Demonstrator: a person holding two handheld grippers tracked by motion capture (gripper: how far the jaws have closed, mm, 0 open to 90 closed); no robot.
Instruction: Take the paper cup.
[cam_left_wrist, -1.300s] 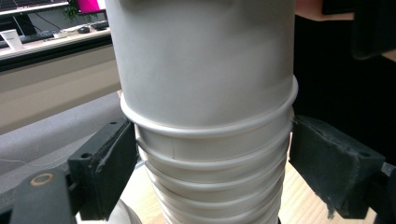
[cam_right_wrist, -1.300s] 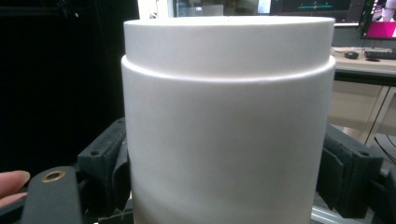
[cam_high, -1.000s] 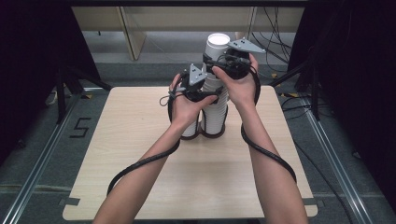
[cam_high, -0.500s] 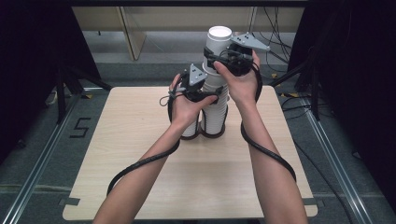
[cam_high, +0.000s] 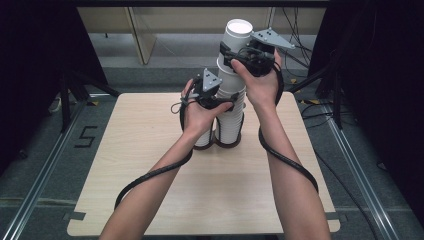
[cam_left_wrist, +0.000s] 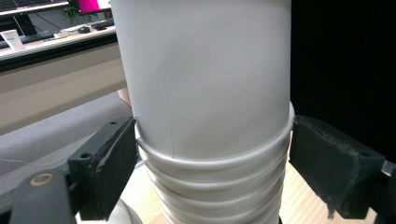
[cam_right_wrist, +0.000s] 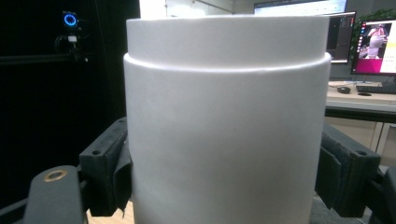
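Note:
A tall stack of upside-down white paper cups (cam_high: 231, 117) stands at the far middle of the wooden table (cam_high: 150, 175). My left gripper (cam_high: 224, 100) is shut on this stack partway up, and its pads (cam_left_wrist: 112, 158) press against the cup rims (cam_left_wrist: 212, 161). Above it, my right gripper (cam_high: 231, 52) is shut on the topmost white cup (cam_high: 237, 32), holding it tilted over the stack. This cup (cam_right_wrist: 224, 130) sits between the pads (cam_right_wrist: 109, 172). A shorter cup stack (cam_high: 205, 141) stands just left of the tall one, mostly hidden by my left hand.
Black cables trail from both grippers across the table (cam_high: 285, 155). Beyond the far edge is a light wooden bench (cam_high: 140, 30). Black stand legs (cam_high: 70, 85) and floor cables (cam_high: 320, 65) flank the table. Monitors (cam_right_wrist: 369, 46) glow in the right gripper view.
My right gripper has lifted the top cup a little higher off the stack. The left gripper and the stack have stayed put.

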